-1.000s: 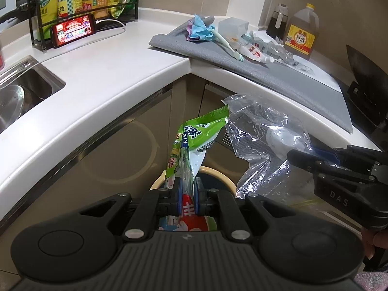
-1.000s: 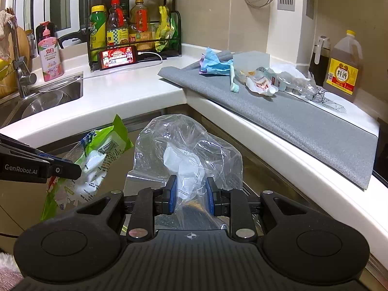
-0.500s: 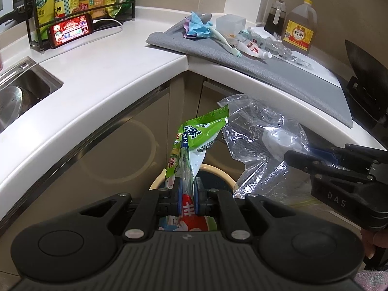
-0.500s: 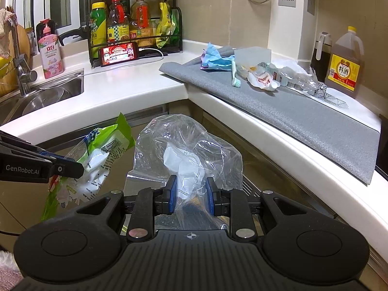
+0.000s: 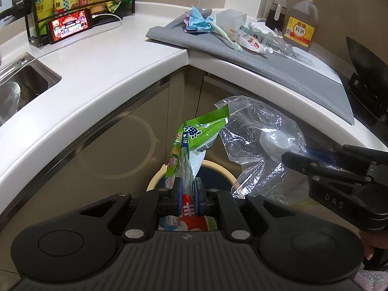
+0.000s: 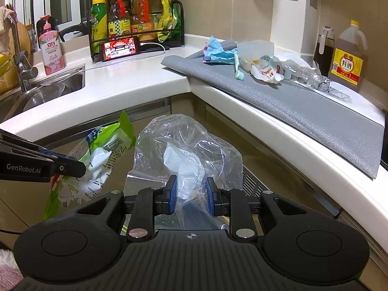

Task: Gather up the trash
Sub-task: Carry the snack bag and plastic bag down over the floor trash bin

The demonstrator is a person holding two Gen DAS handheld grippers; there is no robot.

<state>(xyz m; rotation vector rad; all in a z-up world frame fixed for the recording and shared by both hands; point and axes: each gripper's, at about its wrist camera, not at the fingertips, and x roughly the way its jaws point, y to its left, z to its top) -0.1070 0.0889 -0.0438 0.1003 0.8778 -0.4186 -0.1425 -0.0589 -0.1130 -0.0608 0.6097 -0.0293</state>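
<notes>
My left gripper (image 5: 186, 194) is shut on a green snack wrapper (image 5: 198, 135), which stands up from the jaws above a round bin (image 5: 155, 181) with a cream rim. My right gripper (image 6: 190, 194) is shut on a crumpled clear plastic bag (image 6: 184, 145) with white paper inside. In the left wrist view that clear bag (image 5: 257, 140) hangs just right of the wrapper, with the right gripper (image 5: 291, 158) coming in from the right. In the right wrist view the green wrapper (image 6: 101, 155) shows at the left, held by the left gripper (image 6: 80, 167).
More trash lies on a grey mat (image 6: 303, 106) on the counter: blue tissue (image 6: 218, 51), a toothbrush (image 6: 237, 68), a squeezed tube (image 6: 266, 72), crumpled clear plastic (image 6: 300, 72). A sink (image 6: 48, 89), a bottle rack (image 6: 131, 21), a phone (image 6: 120, 47) and a jug (image 6: 349, 58) stand around.
</notes>
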